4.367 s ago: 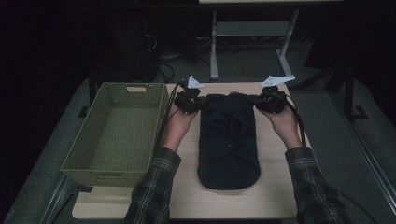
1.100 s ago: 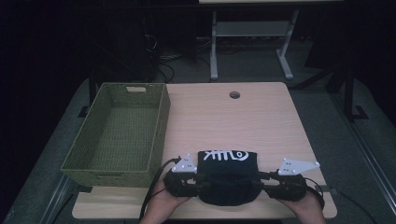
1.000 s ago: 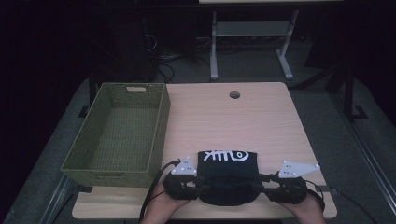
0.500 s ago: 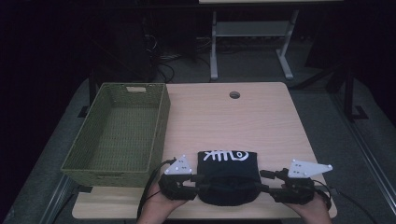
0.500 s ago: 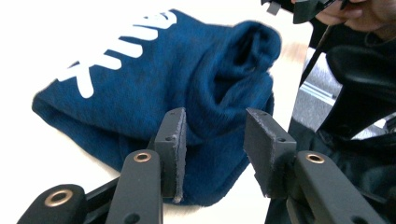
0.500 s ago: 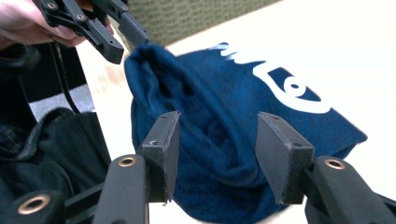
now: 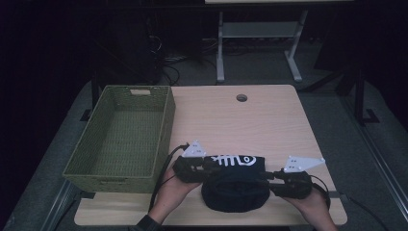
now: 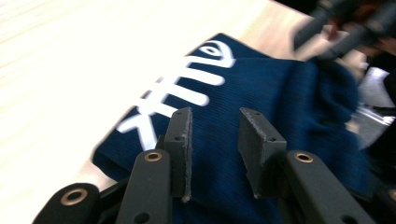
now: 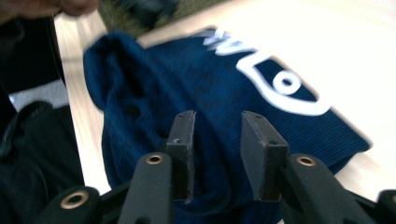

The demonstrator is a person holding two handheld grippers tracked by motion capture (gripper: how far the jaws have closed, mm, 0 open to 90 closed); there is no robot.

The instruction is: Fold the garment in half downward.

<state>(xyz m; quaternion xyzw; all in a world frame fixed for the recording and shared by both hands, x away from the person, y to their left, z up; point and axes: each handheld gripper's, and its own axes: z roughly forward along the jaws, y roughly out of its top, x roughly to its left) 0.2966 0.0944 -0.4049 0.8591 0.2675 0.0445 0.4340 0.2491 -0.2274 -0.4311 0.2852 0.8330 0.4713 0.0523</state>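
High view puts the folded dark-blue garment [image 7: 235,180] in the lower middle of the frame, lying on the bench [image 7: 231,120] near its front edge, its white fish-skeleton print [image 7: 234,159] along the far side; the left gripper [image 7: 208,167] sits at the garment's left end and the right gripper [image 7: 269,179] at its right end, each in a hand coming up from the bottom edge; left gripper view shows the garment [image 8: 261,107] spread across the centre with the print [image 8: 177,88] toward the upper left, and that gripper's two black jaws have just been closing yet stand apart with a clear gap, cloth behind them, nothing pinched between the pads; right gripper view shows the garment [image 9: 215,93] bunched at centre with the print [image 9: 275,79] toward the upper right, and those jaws too have just been closing and stand apart, gripping nothing; the green woven basket [image 7: 86,166] stands on the left of the high view, just beside the left gripper; a round hole [image 7: 241,97] marks the bench top in the upper middle
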